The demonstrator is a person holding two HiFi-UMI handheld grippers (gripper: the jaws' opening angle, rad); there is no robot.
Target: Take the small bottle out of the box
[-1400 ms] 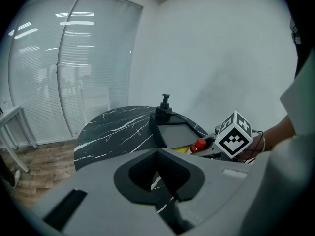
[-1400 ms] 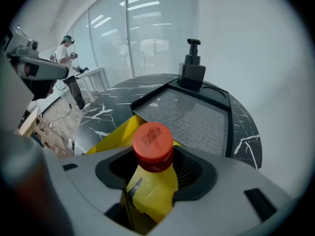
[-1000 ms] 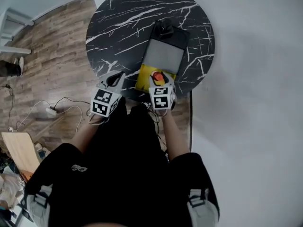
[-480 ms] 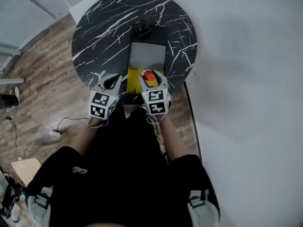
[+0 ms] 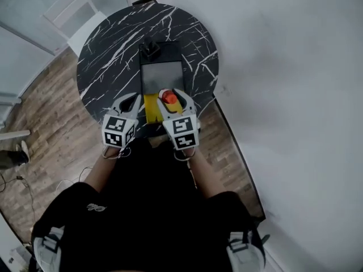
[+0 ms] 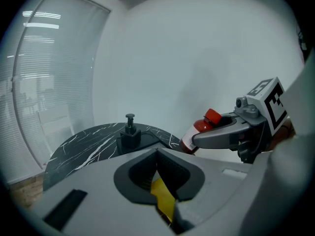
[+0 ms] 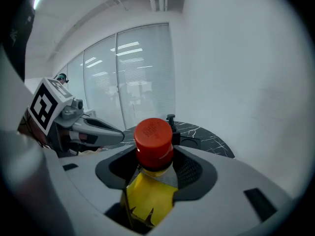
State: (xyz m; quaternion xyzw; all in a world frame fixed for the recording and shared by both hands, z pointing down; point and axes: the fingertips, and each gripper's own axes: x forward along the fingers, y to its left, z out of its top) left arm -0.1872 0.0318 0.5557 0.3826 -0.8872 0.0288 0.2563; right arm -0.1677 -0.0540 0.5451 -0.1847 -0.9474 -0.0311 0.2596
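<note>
The small bottle point(image 5: 169, 97), dark with a red cap, stands between the jaws of my right gripper point(image 5: 173, 100), which is shut on it. In the right gripper view its cap point(image 7: 153, 139) fills the jaw gap above the torn yellow box point(image 7: 145, 200). The left gripper view shows the bottle point(image 6: 199, 129) tilted in the other gripper, clear of the box. The yellow box point(image 5: 150, 107) lies at the table's near edge between the two grippers. My left gripper point(image 5: 134, 98) sits just left of it, jaws nearly together with a yellow strip of the box point(image 6: 162, 198) pinched between them.
The round black marble table point(image 5: 108, 55) carries a black tray point(image 5: 170, 52) with a grey panel point(image 5: 160, 77) and a small black pump bottle point(image 5: 150, 49) at its far end. A white wall runs along the right. Wooden floor lies to the left and below.
The head view has swung, so the table sits further left and up in the picture. Both grippers keep their places by the yellow box, the right one still holding the bottle.
</note>
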